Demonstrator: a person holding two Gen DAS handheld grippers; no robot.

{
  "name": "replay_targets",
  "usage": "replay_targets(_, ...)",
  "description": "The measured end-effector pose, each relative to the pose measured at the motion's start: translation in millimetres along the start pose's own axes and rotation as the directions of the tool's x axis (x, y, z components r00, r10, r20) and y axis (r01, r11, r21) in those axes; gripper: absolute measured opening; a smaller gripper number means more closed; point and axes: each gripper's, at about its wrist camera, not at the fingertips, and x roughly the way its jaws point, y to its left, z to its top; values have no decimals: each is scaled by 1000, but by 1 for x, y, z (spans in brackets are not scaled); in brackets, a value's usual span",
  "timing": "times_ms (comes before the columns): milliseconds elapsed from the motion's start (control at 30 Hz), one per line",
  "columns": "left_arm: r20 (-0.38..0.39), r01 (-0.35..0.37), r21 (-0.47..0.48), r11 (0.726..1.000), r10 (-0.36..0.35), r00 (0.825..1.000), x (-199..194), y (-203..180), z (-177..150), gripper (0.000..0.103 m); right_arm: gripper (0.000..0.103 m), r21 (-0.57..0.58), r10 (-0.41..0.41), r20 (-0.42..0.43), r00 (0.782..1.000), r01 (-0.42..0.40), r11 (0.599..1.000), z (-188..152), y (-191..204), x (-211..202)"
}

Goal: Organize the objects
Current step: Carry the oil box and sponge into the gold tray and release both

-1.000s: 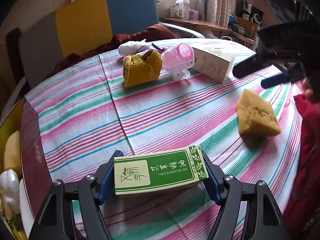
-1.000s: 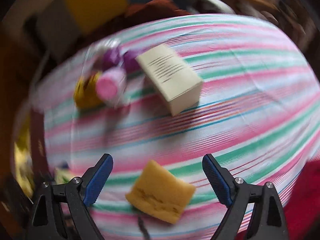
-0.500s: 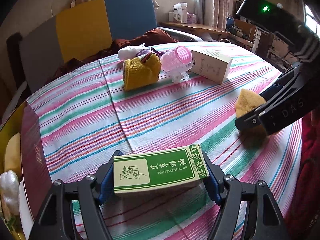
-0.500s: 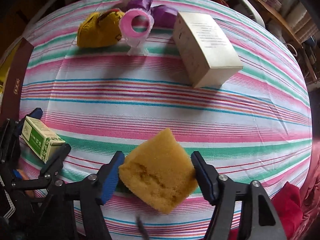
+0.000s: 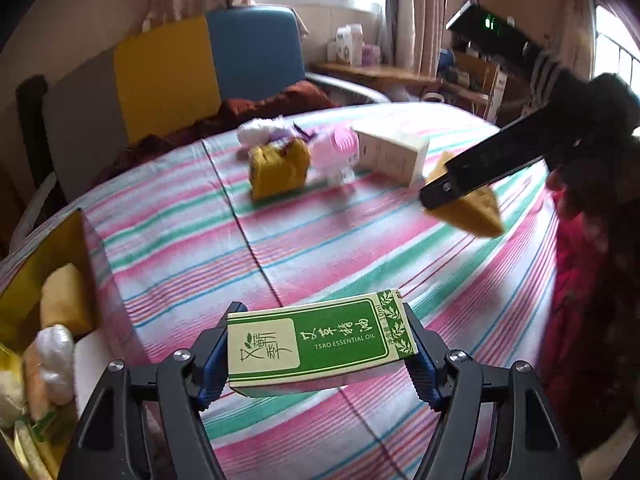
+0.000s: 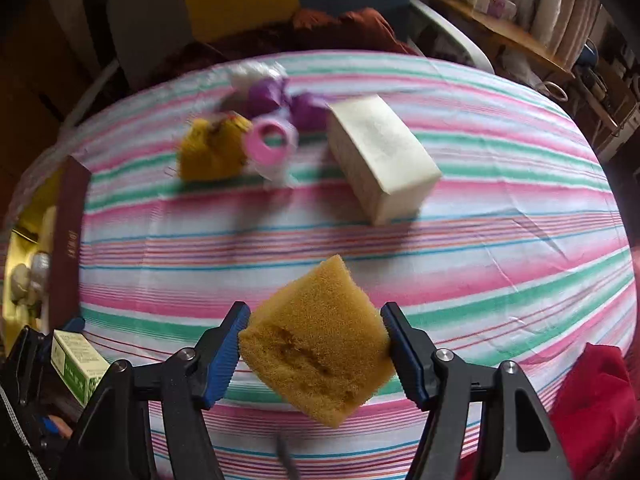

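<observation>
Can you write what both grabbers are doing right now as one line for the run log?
left gripper: shut on green essential oil box | right gripper: shut on yellow sponge | both held above striped tablecloth

A second ago the right gripper stood wide open above the yellow sponge, which lay flat on the striped counter. Now its pads press the sponge from both sides and the sponge hangs clear of the cloth. In the left wrist view the sponge has gone from lower right to mid right, and the open box at far left shows more.
</observation>
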Motion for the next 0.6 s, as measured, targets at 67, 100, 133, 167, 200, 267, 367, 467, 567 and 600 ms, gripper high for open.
replay_targets(67, 26, 0, -35, 999, 1, 1000, -17, 10, 2, 74, 68, -7, 33, 31, 999, -33, 999, 2, 16, -7)
replay_targets(100, 40, 0, -52, 999, 2, 999, -24, 16, 2, 74, 68, -12, 46, 41, 998, -46, 999, 7, 22, -7)
replay_targets(133, 57, -5, -67, 998, 9, 998, -33, 23, 3, 74, 68, -20, 63, 55, 997, -62, 998, 7, 31, -10)
replay_targets(167, 71, -12, -79, 997, 18, 997, -39, 29, 4, 74, 68, -34, 83, 68, 994, -81, 996, 8, 40, -13)
replay_targets(200, 82, -24, -94, 995, 31, 996, -46, 36, 4, 74, 68, -48, 105, 74, 992, -102, 994, 8, 55, -12)
replay_targets(267, 100, -51, -142, 989, 66, 993, -60, 55, 2, 74, 68, -81, 140, 84, 987, -133, 988, 11, 80, -14)
replay_targets(367, 113, -95, -225, 970, 123, 986, -78, 86, -3, 74, 68, -135, 192, 91, 977, -179, 975, 13, 117, -19)
replay_targets(467, 106, -149, -295, 944, 187, 977, -91, 118, -11, 74, 68, -182, 241, 94, 966, -222, 958, 13, 152, -21)
replay_targets(567, 94, -208, -347, 914, 255, 962, -101, 147, -21, 74, 68, -219, 284, 83, 955, -261, 940, 15, 183, -20)
replay_targets(600, 89, -225, -362, 905, 274, 958, -103, 156, -23, 74, 68, -230, 297, 79, 952, -272, 934, 16, 195, -20)
